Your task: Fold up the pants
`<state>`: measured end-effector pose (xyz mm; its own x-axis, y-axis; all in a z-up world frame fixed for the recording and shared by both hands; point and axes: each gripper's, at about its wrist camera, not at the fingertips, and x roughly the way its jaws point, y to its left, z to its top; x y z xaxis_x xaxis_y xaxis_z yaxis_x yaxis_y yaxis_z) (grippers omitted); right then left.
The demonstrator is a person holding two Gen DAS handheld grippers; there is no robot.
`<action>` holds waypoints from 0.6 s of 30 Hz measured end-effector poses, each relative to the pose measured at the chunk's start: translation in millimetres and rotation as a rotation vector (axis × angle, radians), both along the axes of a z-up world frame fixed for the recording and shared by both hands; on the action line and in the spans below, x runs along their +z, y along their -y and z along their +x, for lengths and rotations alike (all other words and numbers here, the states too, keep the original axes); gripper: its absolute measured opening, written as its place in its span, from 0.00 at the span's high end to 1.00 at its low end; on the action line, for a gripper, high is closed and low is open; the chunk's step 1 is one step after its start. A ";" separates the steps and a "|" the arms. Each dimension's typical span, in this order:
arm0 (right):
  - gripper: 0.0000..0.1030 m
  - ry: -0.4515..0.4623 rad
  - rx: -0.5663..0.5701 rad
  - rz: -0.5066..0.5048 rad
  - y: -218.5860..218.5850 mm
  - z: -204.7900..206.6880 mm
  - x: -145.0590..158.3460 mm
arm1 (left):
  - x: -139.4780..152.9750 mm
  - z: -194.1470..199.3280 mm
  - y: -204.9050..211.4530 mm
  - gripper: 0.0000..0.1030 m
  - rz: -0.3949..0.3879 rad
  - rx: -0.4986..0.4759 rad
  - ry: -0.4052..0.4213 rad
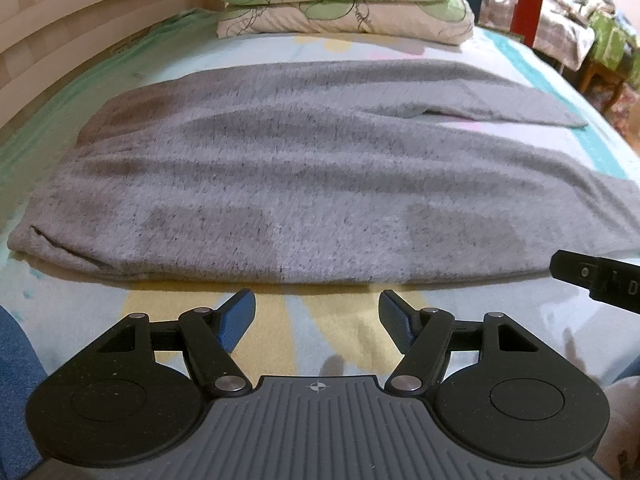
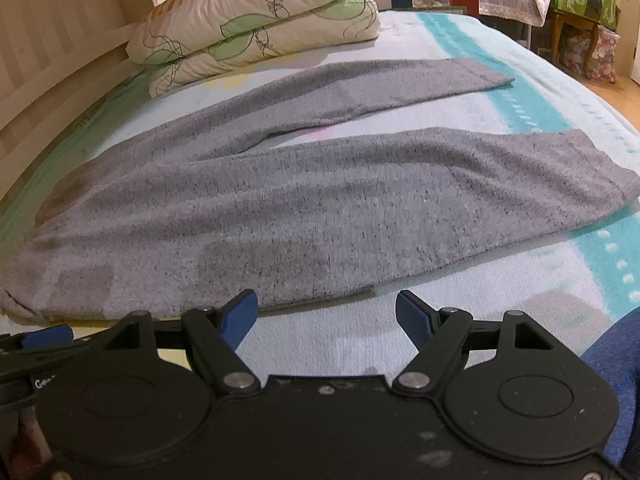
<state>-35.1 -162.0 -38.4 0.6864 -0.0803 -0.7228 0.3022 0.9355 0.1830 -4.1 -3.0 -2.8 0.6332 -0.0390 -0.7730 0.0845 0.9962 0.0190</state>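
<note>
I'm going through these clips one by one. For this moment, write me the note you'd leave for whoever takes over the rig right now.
Left gripper: open, nothing between the jaws, just short of the near edge of the pants.
Right gripper: open, holding nothing, at the same near edge, further toward the legs.
Pants: grey, spread flat on the bed, waistband to the left, both legs running right and splayed apart. Two stacked pillows lie beyond them.
Done: pants laid out; no fold visible.
Left: all folding. Probably bring one leg over the other, then fold lengthwise.
</note>
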 end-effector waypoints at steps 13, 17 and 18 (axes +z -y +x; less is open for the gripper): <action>0.22 0.068 0.044 -0.095 16.3 34.3 32.7 | 23.8 48.7 -9.2 0.40 0.036 0.016 -0.004; 0.23 0.011 0.040 -0.029 45.3 79.3 45.3 | 34.1 83.9 -4.4 0.42 0.052 -0.004 -0.011; 0.25 0.005 0.037 -0.016 52.8 90.1 48.4 | 34.5 91.5 -4.9 0.44 0.049 -0.005 -0.015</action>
<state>55.0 -214.8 10.0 0.6925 -0.0668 -0.7184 0.2666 0.9489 0.1688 87.4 1.9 31.7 0.6216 -0.0041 -0.7834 0.0903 0.9937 0.0664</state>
